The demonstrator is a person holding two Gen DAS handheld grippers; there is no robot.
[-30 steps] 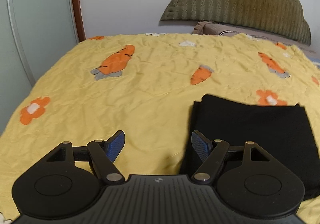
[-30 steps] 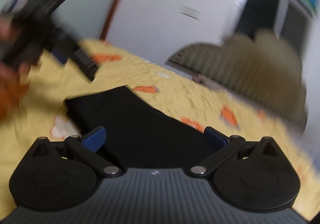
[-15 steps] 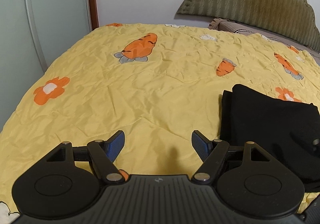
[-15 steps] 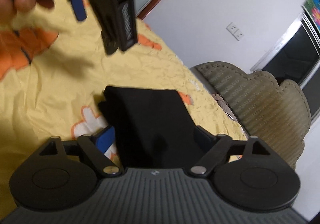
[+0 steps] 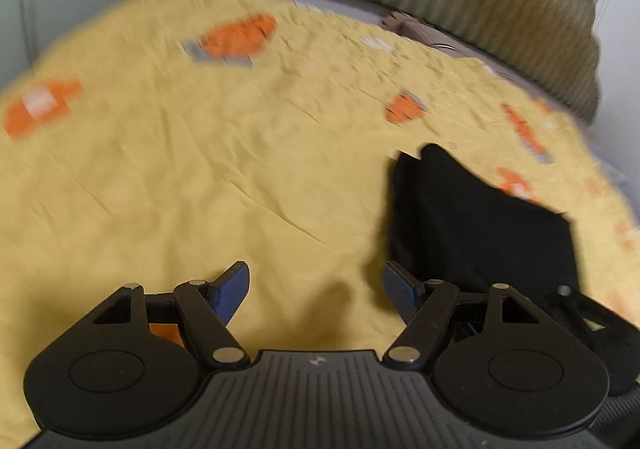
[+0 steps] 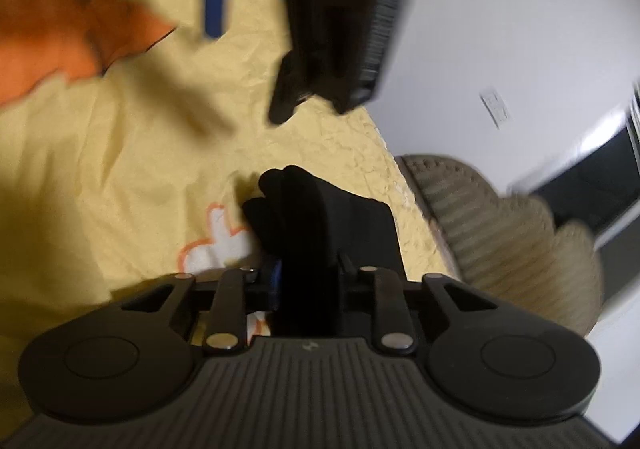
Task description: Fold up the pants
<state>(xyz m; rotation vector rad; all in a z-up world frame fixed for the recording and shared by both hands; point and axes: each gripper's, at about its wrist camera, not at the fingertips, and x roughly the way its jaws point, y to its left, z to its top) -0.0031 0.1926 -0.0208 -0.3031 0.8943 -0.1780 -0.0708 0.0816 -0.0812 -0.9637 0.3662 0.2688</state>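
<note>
Here the black pants lie on the yellow bedspread, bunched between the closing right claw at centre frame; the left claw gapes empty, the pants at its lower right.

Black pants, folded into a compact stack, lying on the right side of the bed; near edge bunched and raised.

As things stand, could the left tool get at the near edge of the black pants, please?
Probably yes: the left tool is open just beside the pants, bare bedspread between them; the right tool, closing on them, sits close by.
</note>
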